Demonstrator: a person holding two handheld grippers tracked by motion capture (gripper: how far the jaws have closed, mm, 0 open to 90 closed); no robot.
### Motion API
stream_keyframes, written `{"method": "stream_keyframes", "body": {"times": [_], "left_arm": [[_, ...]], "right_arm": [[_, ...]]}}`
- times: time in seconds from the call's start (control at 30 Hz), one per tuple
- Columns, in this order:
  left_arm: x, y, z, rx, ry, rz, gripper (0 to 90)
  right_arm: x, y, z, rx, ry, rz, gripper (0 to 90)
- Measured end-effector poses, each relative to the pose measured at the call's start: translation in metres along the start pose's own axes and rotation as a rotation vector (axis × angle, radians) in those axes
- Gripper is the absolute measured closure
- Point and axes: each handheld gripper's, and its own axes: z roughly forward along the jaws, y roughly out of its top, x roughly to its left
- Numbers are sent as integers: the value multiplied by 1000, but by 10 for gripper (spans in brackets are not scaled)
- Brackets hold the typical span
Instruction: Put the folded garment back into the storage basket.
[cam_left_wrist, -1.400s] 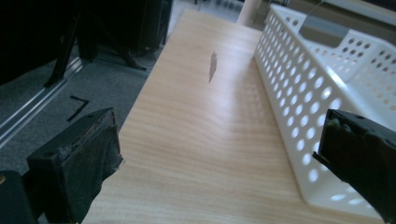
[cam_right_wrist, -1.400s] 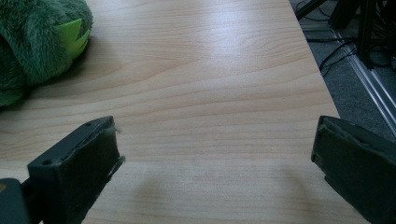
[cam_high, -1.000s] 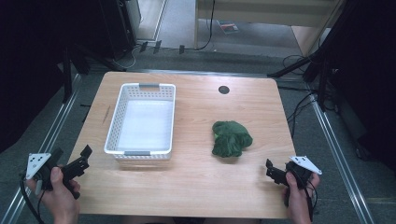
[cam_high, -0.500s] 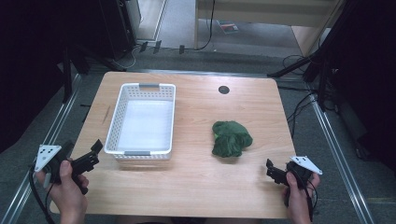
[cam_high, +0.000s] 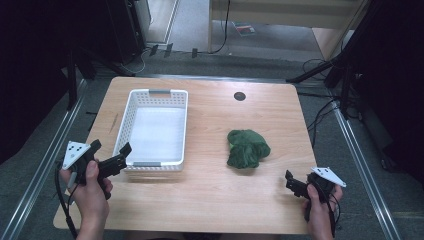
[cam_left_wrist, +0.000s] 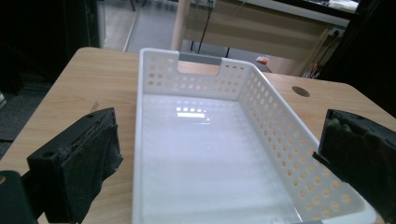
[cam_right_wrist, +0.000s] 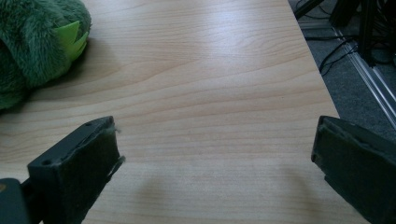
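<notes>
The wooden table (cam_high: 210, 200) carries a white perforated basket (cam_high: 152, 129) on its left half and a green plush toy (cam_high: 247, 148) right of centre, well apart from the basket. The basket is empty, its smooth floor reflecting the ceiling light in the left gripper view, and its grey-handled near end faces the left gripper (cam_high: 118, 159). That gripper hovers just beside the basket's near left corner with its jaws spread wide and nothing between them; the jaws stand either side of the basket's near end (a stance suited to steadying the rim). The right gripper (cam_right_wrist: 212, 154) rests low near the table's near right corner, jaws likewise wide and empty, with the toy ahead and to its left. The step in hand appears to be the approach to the toy. To do it well, the right gripper should swing left until the toy sits centred between the pads, descend over the plush's bulk rather than a loose edge, and close firmly, since soft pile compresses and slips.
</notes>
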Motion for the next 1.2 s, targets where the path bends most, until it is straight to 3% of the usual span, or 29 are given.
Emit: {"method": "stream_keyframes", "body": {"times": [0.27,0.63,1.2], "left_arm": [[-20,4,13,18,-42,24,0],[-35,10,28,47,-71,41,0],[-95,21,67,60,-175,54,0]], "right_arm": [[0,0,0,-4,0,1,9],[0,0,0,2,3,2,9],[0,0,0,5,9,-3,8]]}}
